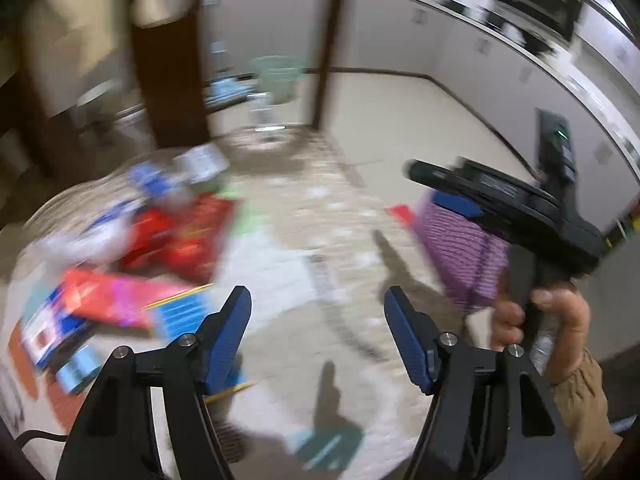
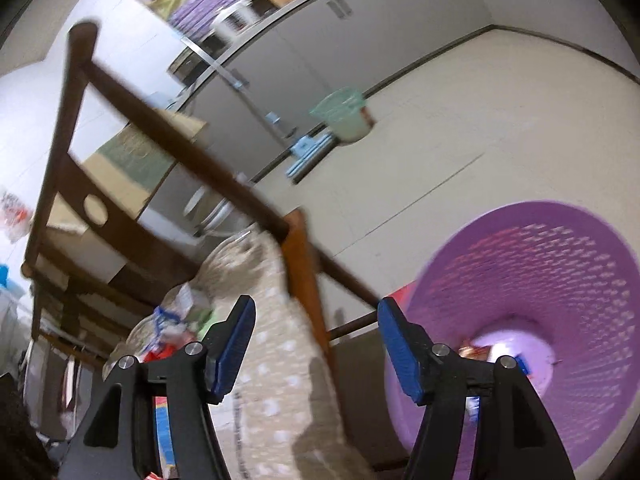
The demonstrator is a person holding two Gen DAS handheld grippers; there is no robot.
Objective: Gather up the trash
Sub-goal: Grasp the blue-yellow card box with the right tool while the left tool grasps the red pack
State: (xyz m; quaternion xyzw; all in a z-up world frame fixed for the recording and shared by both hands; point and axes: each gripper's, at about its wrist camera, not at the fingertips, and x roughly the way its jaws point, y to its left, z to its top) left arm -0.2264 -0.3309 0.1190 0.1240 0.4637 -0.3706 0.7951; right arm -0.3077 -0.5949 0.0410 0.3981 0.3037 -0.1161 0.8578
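Observation:
My left gripper [image 1: 318,304] hangs open over the table with nothing between its blue pads. To its left lies a blurred heap of wrappers [image 1: 152,240]: red packets, a pink and blue packet, white scraps. A purple mesh basket [image 1: 464,252] stands past the table's right edge. In the left wrist view a hand holds my right gripper [image 1: 424,178] above that basket. My right gripper [image 2: 316,308] is open and empty, pointing at the table corner. The purple basket [image 2: 560,280] gapes at the right, with a few wrappers [image 2: 480,354] on its bottom. More wrappers [image 2: 172,328] lie on the table at the left.
The table wears a beige dotted cloth [image 1: 320,216]. A dark wooden chair [image 2: 160,168] stands behind the table. A pale green bin [image 2: 344,116] sits on the cream floor by white cabinets [image 1: 400,32]. A person's tan sleeve [image 1: 584,396] shows at the right.

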